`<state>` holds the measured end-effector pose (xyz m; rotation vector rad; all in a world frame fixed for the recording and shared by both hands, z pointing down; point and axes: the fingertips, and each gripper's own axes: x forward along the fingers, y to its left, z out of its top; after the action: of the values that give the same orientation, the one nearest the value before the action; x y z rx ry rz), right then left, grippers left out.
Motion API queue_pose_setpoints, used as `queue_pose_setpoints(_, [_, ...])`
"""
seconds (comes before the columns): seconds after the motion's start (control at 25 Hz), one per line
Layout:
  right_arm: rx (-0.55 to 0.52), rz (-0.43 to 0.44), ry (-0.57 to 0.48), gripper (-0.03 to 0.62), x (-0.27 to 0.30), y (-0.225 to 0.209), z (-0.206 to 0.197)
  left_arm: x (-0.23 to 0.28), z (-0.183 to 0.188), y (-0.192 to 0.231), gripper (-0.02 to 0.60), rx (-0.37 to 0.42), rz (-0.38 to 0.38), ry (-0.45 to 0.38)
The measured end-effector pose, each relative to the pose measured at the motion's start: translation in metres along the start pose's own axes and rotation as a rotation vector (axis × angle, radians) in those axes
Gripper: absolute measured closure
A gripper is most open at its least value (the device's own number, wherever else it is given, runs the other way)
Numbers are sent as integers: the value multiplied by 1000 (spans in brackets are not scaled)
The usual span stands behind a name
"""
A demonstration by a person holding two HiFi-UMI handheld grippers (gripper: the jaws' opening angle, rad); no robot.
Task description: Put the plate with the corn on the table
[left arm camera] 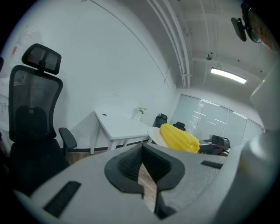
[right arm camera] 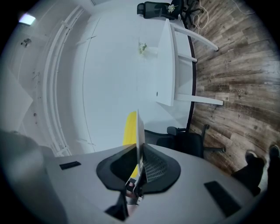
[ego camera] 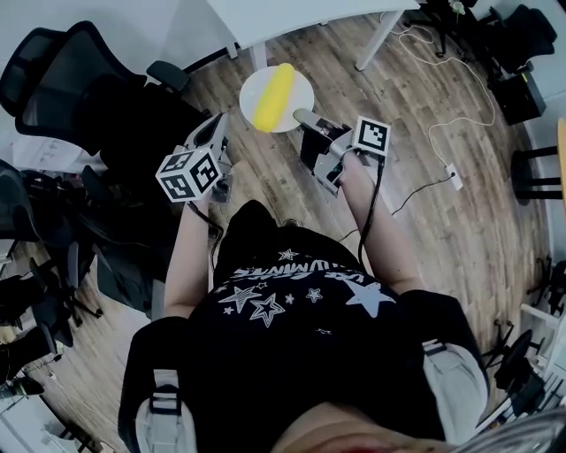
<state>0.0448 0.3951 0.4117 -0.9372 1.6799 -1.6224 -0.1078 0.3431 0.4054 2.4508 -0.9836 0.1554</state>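
A white plate point(ego camera: 296, 88) with a yellow corn cob point(ego camera: 272, 95) on it hangs above the wooden floor, short of the white table point(ego camera: 292, 18). My right gripper point(ego camera: 302, 116) is shut on the plate's right rim. In the right gripper view the plate point(right arm camera: 139, 131) stands edge-on between the pads, with the corn point(right arm camera: 130, 129) behind it. My left gripper point(ego camera: 221, 128) is just left of the plate with its jaws shut and nothing between them. The left gripper view shows the gripper point(left arm camera: 142, 162), and beyond it the corn point(left arm camera: 179, 138), the plate point(left arm camera: 154, 133) and the table point(left arm camera: 120, 124).
Black office chairs point(ego camera: 84, 80) stand at the left, one point(right arm camera: 186, 142) close to the table point(right arm camera: 168, 65). Cables and a power strip point(ego camera: 453, 175) lie on the wooden floor at the right. A small plant point(left arm camera: 139, 112) sits on the table's far side.
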Motion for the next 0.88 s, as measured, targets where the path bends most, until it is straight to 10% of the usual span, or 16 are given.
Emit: queue_pose_setpoints(0.88, [-28,-14,-47,563,209,-2,166,184,126,159,574,19,-60,8])
